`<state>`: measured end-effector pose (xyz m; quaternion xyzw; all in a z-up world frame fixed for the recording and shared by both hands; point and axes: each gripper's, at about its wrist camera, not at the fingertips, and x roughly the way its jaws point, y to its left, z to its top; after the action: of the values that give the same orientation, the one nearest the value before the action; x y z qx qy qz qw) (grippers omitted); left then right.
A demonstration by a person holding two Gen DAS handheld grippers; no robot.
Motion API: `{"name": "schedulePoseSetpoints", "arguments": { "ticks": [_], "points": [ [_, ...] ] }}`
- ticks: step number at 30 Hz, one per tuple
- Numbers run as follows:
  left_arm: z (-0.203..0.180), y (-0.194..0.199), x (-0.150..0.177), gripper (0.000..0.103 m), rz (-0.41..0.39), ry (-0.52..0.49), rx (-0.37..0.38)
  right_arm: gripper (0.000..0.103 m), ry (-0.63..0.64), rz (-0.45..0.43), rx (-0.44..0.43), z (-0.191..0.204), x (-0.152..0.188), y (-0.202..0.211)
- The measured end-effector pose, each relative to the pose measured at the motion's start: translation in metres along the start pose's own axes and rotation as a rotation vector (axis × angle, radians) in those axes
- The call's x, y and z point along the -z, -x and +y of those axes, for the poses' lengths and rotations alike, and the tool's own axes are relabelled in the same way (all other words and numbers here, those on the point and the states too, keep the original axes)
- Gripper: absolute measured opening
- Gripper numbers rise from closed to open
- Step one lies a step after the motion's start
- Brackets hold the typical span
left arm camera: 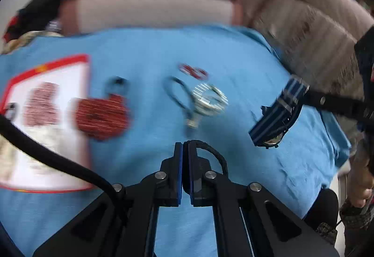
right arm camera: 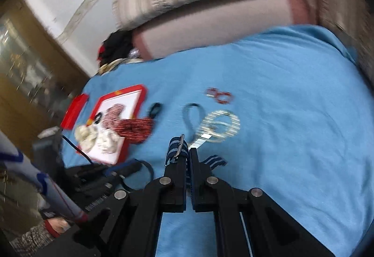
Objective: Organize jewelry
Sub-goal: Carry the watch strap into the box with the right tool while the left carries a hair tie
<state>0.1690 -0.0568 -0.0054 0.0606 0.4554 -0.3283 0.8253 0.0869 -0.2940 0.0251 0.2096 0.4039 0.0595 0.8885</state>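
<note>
Jewelry lies on a blue cloth (left arm camera: 233,58): a silver bracelet (left arm camera: 210,99), a dark blue cord loop (left arm camera: 178,95), small red earrings (left arm camera: 194,71), a red beaded piece (left arm camera: 102,116) and a small black ring (left arm camera: 118,81). My left gripper (left arm camera: 183,147) is shut and empty above the cloth, short of the cord loop. My right gripper (right arm camera: 188,154) is shut on a navy striped watch strap (right arm camera: 176,148); in the left wrist view the strap (left arm camera: 278,114) hangs above the cloth's right side. The bracelet (right arm camera: 219,126) lies just ahead of it.
A red-framed white tray (left arm camera: 46,116) on the left holds beaded pieces and pale jewelry; it also shows in the right wrist view (right arm camera: 119,121). A pink sofa (left arm camera: 149,11) stands behind the cloth. A black cable (left arm camera: 58,158) crosses the tray. A wooden cabinet (right arm camera: 28,58) stands left.
</note>
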Motion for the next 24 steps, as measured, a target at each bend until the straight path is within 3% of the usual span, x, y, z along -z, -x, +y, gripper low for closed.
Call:
{"name": "schedulePoseSetpoints", "arguments": {
  "ticks": [5, 11, 17, 24],
  "points": [
    [0.077, 0.049, -0.017, 0.004, -0.075, 0.080, -0.132, 0.004, 0.108, 0.008, -0.054, 0.072, -0.026, -0.031],
    [0.169, 0.067, -0.048, 0.004, -0.104, 0.168, -0.273, 0.004, 0.192, 0.038, -0.113, 0.149, -0.059, -0.085],
    [0.231, 0.049, -0.077, 0.004, -0.107, 0.252, -0.340, 0.004, 0.240, 0.072, -0.092, 0.195, -0.086, -0.145],
    [0.274, 0.006, -0.090, 0.004, -0.061, 0.336, -0.382, 0.004, 0.225, 0.132, -0.028, 0.197, -0.106, -0.209]
  ]
}}
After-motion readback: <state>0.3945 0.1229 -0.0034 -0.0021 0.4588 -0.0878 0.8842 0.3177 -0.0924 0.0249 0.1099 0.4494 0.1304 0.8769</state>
